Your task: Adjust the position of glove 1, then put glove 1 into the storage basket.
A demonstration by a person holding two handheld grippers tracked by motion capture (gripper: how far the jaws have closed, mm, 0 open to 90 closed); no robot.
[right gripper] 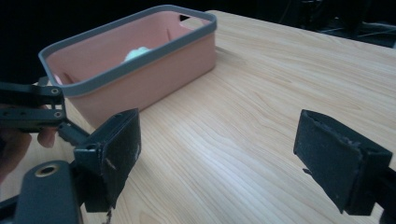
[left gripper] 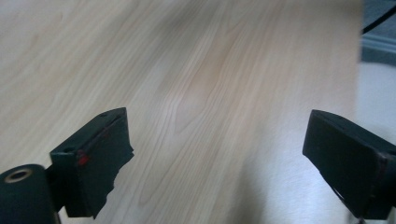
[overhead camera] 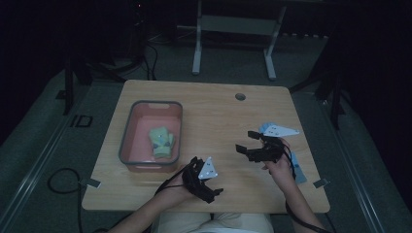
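Both tools gape wide and empty over the counter — left tool, right tool — beside the pink bin holding green cloth.

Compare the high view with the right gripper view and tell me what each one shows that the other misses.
The high view alone takes in the whole table with its round hole, the floor and a stand behind it, the person's forearms, and the green folded cloth lying in the basket.

The right gripper view alone shows the right gripper up close, jaws wide apart over bare wood, nothing between them.

Both show the pink basket with its grey rim, pale cloth inside it, the wooden tabletop and part of the left gripper.
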